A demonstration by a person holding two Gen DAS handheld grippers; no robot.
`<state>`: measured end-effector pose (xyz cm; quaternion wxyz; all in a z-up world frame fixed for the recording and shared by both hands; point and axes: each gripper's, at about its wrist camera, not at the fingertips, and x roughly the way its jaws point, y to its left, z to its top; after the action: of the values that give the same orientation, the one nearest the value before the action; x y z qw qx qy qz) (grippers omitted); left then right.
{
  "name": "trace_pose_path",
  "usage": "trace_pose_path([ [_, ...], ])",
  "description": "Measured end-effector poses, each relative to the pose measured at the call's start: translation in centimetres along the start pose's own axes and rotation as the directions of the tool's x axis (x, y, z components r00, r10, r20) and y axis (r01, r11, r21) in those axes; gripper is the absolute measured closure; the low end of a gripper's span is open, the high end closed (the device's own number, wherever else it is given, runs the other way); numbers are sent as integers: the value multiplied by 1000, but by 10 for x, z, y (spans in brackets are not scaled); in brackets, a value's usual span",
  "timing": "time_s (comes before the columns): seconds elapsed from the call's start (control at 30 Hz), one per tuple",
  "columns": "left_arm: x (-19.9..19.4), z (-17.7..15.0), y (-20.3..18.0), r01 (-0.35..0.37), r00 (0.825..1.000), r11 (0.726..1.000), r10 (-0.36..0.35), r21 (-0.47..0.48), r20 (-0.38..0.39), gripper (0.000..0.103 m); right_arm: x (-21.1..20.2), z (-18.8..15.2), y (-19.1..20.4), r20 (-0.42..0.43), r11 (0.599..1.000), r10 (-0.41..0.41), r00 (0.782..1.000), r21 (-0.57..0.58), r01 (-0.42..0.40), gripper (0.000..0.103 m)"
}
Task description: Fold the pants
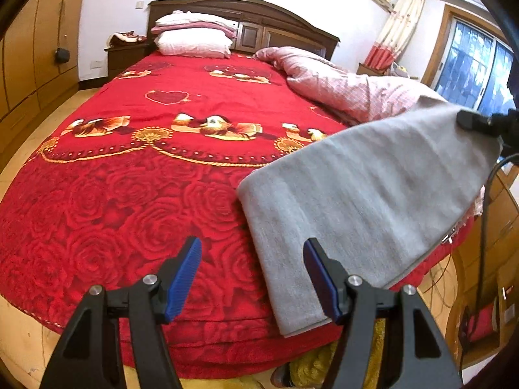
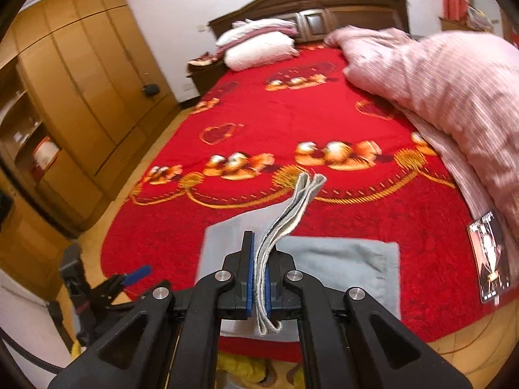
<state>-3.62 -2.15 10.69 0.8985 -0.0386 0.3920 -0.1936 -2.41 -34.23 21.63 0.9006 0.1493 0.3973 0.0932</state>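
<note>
we see the grey pants (image 1: 363,201) lying folded on the red bedspread (image 1: 155,175) at the foot corner of the bed, one end lifted off the bedspread. our right gripper (image 2: 259,278) is clamped tight on that lifted end, several layers of the cloth edge standing up between its blue pads (image 2: 249,275); the rest of the pants spreads flat on the bedspread just beyond it. our left gripper (image 1: 253,275) hangs above the bedspread just beside the near edge of the pants, jaws wide apart with nothing between them. a pink quilt (image 1: 340,87) is bunched on the bedspread beyond the pants, and white pillows (image 1: 194,43) are stacked at the headboard (image 1: 259,16), well apart from the pants.
</note>
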Motion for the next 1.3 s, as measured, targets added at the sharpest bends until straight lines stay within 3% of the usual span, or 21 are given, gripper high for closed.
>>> trace_pose_path([
  [0.43, 61, 6, -46, 38, 995, 995, -29, 92, -96, 34, 63, -44, -94, -113, 994, -54, 992, 93, 65, 97],
  [0.77, 110, 5, -62, 50, 986, 990, -28, 133, -163, 34, 107, -81, -138, -187, 990, -100, 977, 79, 117, 97],
  [0.97, 133, -7, -59, 32, 979, 991, -5, 132, -206, 34, 112, -94, -148, -168, 991, -74, 983, 98, 92, 95],
  [1.13, 137, -10, -65, 12, 979, 982, 27, 190, -200, 33, 94, -82, -142, -156, 992, -106, 982, 45, 114, 82],
  [1.2, 137, -11, -65, 9, 980, 980, 30, 196, -198, 33, 82, -73, -136, -118, 990, -141, 983, -5, 141, 67],
  [1.3, 137, -10, -63, 13, 980, 984, 23, 178, -198, 32, 79, -61, -130, -81, 984, -172, 982, -54, 168, 62],
])
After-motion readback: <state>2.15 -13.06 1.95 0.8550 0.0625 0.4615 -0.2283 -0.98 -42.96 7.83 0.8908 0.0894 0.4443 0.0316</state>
